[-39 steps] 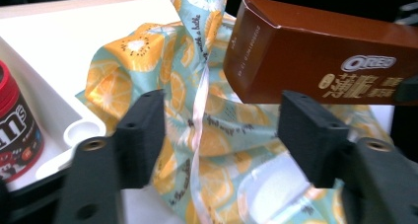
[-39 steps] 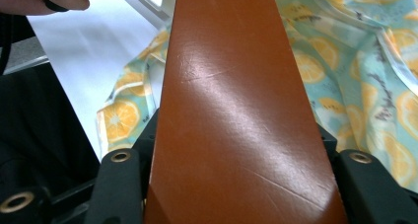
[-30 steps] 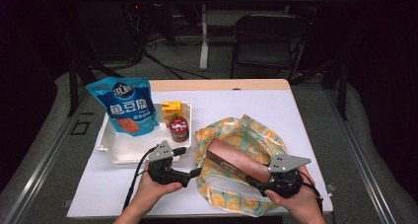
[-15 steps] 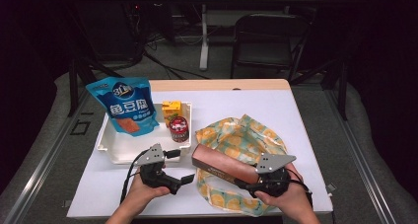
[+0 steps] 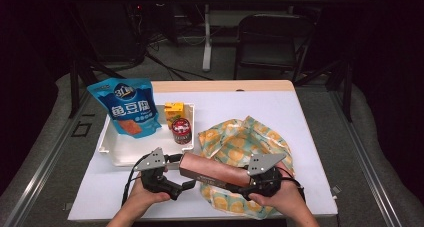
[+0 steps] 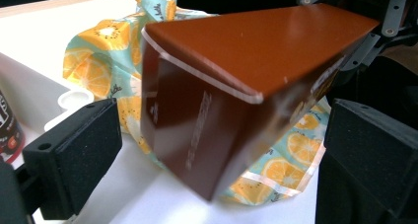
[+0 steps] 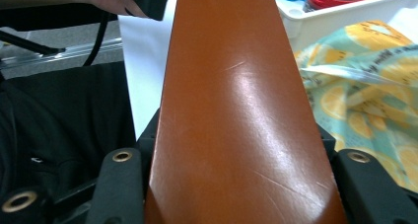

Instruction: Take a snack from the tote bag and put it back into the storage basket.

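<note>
My right gripper (image 5: 239, 185) is shut on one end of a long brown box (image 5: 212, 169), held level just above the table and pointing left. In the right gripper view the box (image 7: 236, 110) runs away from me between the two black jaws of that gripper (image 7: 241, 184). My left gripper (image 5: 182, 172) faces the box's free end. In the left gripper view its jaws stand wide apart, this gripper (image 6: 222, 155) is open, and the box end (image 6: 231, 100) hangs between the pads without touching them.
An orange-patterned cloth bag (image 5: 245, 137) lies under and behind the box. At the left a white tray (image 5: 120, 154) holds a blue pouch (image 5: 127, 107), a yellow carton (image 5: 174, 111) and a red-lidded can (image 5: 181, 130). The table's front edge is close to both hands.
The right gripper has carried the brown box to the left, so its free end now sits between the left gripper's open jaws. The left gripper shifted slightly left.
</note>
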`<control>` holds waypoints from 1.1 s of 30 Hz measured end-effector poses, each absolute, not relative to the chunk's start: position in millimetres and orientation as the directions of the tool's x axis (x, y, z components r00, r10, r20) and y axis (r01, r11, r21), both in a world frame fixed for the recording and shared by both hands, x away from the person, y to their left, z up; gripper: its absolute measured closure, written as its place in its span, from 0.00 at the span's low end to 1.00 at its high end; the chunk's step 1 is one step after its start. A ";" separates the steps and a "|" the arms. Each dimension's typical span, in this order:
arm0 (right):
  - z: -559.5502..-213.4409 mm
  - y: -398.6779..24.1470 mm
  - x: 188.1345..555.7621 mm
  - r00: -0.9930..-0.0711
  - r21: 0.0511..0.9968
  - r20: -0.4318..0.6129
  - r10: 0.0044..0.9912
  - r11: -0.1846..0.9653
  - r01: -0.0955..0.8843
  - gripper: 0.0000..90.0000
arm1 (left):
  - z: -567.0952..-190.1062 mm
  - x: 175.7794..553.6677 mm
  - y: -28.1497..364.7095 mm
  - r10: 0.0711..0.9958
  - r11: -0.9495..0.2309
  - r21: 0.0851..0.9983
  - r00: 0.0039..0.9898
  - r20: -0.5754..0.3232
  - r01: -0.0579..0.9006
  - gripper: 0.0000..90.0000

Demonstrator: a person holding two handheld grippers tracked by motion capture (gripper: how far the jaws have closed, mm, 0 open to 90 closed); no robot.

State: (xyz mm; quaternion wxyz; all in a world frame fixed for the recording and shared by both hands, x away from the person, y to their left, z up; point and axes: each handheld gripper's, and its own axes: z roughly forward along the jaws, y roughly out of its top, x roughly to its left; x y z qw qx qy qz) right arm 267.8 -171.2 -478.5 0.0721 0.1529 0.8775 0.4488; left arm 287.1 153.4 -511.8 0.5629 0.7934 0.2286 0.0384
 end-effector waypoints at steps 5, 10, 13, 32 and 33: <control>-479.1 -165.3 268.9 -0.954 0.808 0.010 0.300 0.560 0.185 0.50 | -512.9 285.3 153.0 0.392 -0.269 0.912 0.900 -0.188 0.308 0.04; -479.3 -162.4 268.8 -0.963 0.805 0.018 0.271 0.568 0.174 0.50 | -513.6 283.7 152.7 0.375 -0.271 0.914 0.908 -0.188 0.301 0.06; -479.8 -161.5 269.1 -0.964 0.806 0.018 0.265 0.567 0.171 0.50 | -514.5 281.4 152.2 0.358 -0.270 0.921 0.918 -0.173 0.279 0.11; -483.5 -193.4 274.5 -0.896 0.866 0.065 0.439 0.421 0.269 0.12 | -511.4 265.8 160.4 0.248 -0.264 0.949 0.963 -0.105 0.171 0.53; -483.8 -195.4 274.2 -0.888 0.867 0.070 0.455 0.412 0.280 0.11 | -511.9 267.0 163.5 0.257 -0.264 0.949 0.961 -0.105 0.174 0.53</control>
